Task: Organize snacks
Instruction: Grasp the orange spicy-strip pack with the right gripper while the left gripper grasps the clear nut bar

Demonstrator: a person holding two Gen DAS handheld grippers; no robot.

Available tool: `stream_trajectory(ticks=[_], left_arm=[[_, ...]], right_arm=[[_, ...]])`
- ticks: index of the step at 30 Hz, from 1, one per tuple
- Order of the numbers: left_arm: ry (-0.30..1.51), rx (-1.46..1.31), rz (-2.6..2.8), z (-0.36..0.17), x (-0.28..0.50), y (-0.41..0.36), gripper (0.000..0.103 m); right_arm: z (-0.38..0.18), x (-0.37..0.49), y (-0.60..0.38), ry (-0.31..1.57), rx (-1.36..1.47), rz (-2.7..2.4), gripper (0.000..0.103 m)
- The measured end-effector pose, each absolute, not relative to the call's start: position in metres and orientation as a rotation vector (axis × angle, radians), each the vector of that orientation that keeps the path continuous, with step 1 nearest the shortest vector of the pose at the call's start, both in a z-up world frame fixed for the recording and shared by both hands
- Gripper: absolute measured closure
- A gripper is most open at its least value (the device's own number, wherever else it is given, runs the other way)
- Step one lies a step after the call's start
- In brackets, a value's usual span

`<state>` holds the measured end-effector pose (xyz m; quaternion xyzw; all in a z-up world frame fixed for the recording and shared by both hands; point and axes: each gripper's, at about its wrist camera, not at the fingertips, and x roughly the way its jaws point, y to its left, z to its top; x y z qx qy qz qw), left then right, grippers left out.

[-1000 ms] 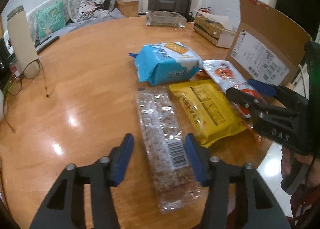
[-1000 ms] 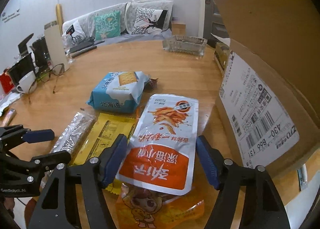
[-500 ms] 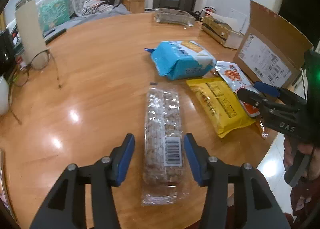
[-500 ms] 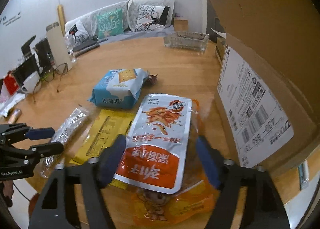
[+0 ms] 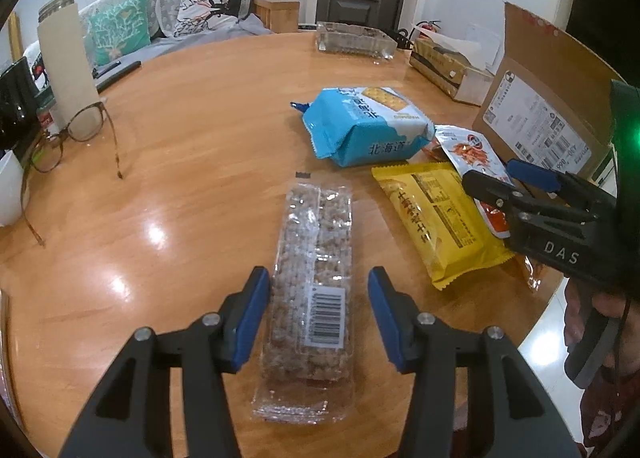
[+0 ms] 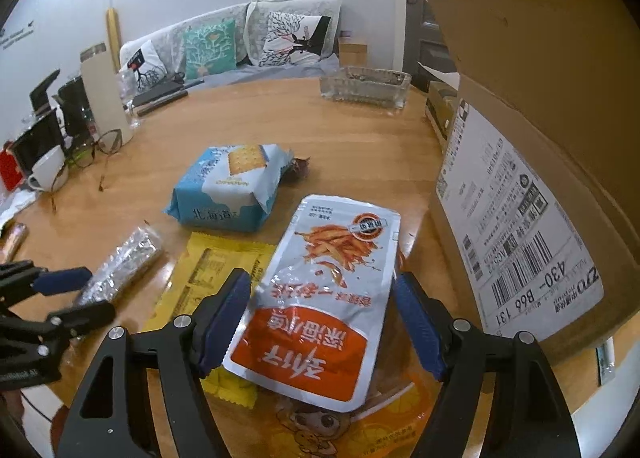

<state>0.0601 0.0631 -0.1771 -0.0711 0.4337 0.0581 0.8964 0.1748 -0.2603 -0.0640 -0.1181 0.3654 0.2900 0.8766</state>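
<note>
My left gripper (image 5: 316,316) is open, its fingers on either side of a clear pack of puffed-grain bars (image 5: 314,258) lying on the round wooden table (image 5: 180,186). My right gripper (image 6: 322,322) is open around a white-and-orange snack pouch (image 6: 328,290), which lies on an orange cartoon pouch (image 6: 332,432). A yellow pack (image 6: 208,274) and a blue cracker bag (image 6: 228,186) lie to its left. The open cardboard box (image 6: 520,218) stands at the right. In the left wrist view the right gripper (image 5: 508,178) shows over the white pouch (image 5: 468,150).
Eyeglasses (image 5: 80,138), a tall beige cylinder (image 5: 68,58), a white mug (image 6: 48,170) and dark items crowd the table's left side. A glass tray (image 5: 352,40) and a tissue box (image 5: 448,66) stand at the far edge. The table's front edge is close to both grippers.
My left gripper has pulled back along the grain-bar pack toward its near end. My right gripper has shifted slightly over the white pouch. Both stay open.
</note>
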Motion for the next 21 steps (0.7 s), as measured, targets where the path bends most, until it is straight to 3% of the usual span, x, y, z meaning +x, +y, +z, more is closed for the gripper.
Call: stream_trajectory(ticks=[2, 5, 9, 11, 14, 15, 17, 18, 19, 21], left_arm=[[0.894, -0.124, 0.142, -0.178, 0.059, 0.062, 0.065], [0.884, -0.110, 0.142, -0.178, 0.058, 0.061, 0.065], [0.880, -0.123, 0.141, -0.178, 0.057, 0.063, 0.065], [0.880, -0.135, 0.134, -0.178, 0.056, 0.065, 0.065], [0.879, -0.141, 0.134, -0.178, 0.053, 0.068, 0.065], [0.879, -0.142, 0.134, -0.178, 0.053, 0.067, 0.065], [0.878, -0.143, 0.130, -0.178, 0.052, 0.068, 0.065], [0.877, -0.142, 0.131, -0.178, 0.052, 0.068, 0.065], [0.877, -0.140, 0.131, -0.178, 0.052, 0.068, 0.065], [0.876, -0.139, 0.130, -0.178, 0.052, 0.068, 0.065]], right_arm=[[-0.065, 0.174, -0.255, 0.756, -0.268, 0.602, 0.029], [-0.066, 0.172, -0.247, 0.733, -0.304, 0.589, 0.031], [-0.066, 0.166, -0.240, 0.710, -0.334, 0.615, 0.066], [-0.066, 0.163, -0.236, 0.698, -0.363, 0.617, 0.073], [-0.063, 0.164, -0.237, 0.714, -0.352, 0.639, 0.075], [-0.061, 0.166, -0.241, 0.718, -0.330, 0.632, 0.073], [-0.059, 0.170, -0.251, 0.715, -0.293, 0.607, 0.057], [-0.058, 0.170, -0.256, 0.708, -0.287, 0.593, 0.039], [-0.058, 0.171, -0.258, 0.705, -0.288, 0.575, 0.028], [-0.060, 0.173, -0.262, 0.723, -0.286, 0.562, 0.026]])
